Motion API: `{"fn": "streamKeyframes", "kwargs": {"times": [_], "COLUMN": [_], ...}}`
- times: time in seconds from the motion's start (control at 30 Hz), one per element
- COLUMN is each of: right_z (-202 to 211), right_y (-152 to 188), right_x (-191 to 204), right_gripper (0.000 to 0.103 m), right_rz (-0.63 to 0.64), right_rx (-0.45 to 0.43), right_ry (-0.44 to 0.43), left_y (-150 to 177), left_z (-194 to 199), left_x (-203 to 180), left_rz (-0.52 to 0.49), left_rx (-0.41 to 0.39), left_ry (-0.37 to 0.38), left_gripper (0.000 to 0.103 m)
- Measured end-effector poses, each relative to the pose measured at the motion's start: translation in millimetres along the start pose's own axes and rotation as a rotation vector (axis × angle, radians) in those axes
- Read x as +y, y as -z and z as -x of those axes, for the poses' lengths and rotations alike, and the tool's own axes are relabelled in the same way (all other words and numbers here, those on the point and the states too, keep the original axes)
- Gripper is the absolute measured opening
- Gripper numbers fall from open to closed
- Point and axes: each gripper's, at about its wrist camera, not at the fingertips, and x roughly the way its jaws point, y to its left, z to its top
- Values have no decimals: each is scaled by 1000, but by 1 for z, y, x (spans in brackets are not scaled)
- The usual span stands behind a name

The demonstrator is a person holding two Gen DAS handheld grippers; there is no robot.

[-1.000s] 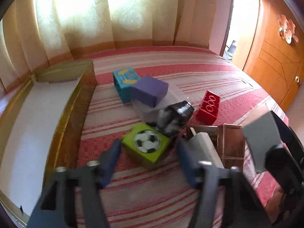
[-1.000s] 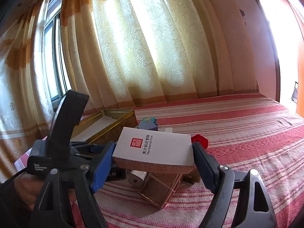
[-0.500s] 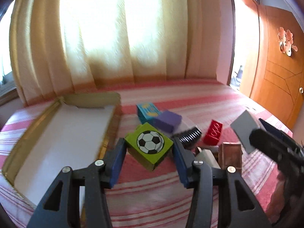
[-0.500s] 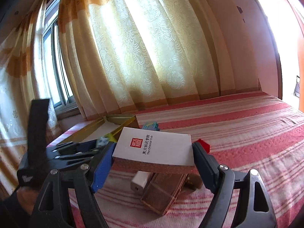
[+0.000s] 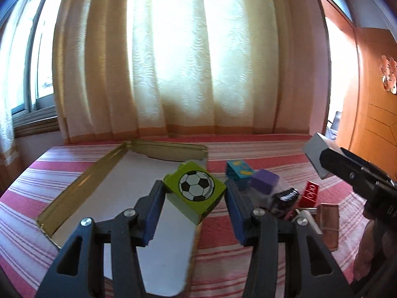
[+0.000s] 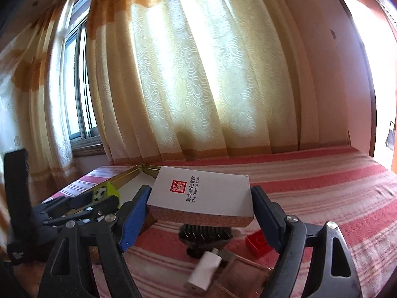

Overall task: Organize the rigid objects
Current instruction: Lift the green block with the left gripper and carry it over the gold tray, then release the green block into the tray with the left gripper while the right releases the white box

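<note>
The left wrist view shows the left gripper (image 5: pixel 194 196) clamped on a green block with a football print (image 5: pixel 196 190), held in the air over the right edge of a gold-rimmed tray (image 5: pixel 82 193) that lies on the striped red bed cover (image 5: pixel 260 260). Only this view shows the tray's white floor, and the heap at about 3 o'clock of the block: a teal block (image 5: pixel 239 171), a purple block (image 5: pixel 265 185), a black ribbed thing (image 5: pixel 285 197), a red brick (image 5: pixel 310 195) and a brown box (image 5: pixel 328 223). At the right edge the other gripper's black body covers part of a white box seen end-on.

The right wrist view shows what that end-on glimpse hides: the right gripper (image 6: pixel 201 204) grips a flat white box with a red seal (image 6: pixel 202 193) across its width, lifted clear of the bed. Under it lie the black ribbed thing (image 6: pixel 206 234), a white plug (image 6: pixel 203 270) and the red brick (image 6: pixel 258 243). At 9 o'clock the left gripper carries the green block (image 6: pixel 104 191) beside the tray rim. Curtains (image 6: pixel 198 74) fill the far side.
</note>
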Motion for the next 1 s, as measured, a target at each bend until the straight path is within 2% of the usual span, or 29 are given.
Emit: {"fn": "streamKeyframes", "kwargs": {"times": [0.3, 0.67, 1.0], "right_z": [-18, -33, -44], "right_y": [2, 6, 7], "right_x": [29, 66, 88], "right_gripper": [82, 82, 82], "right_rz": [82, 142, 183], "right_rx": [-15, -9, 16], "right_ry": [-1, -41, -89], "left_y": [1, 3, 3], "left_z": [2, 5, -1], "left_x": [23, 49, 63], "left_rz": [26, 79, 72], "left_rx": [-22, -46, -21], "left_ry": [-39, -82, -113], "left_gripper": [49, 49, 49]}}
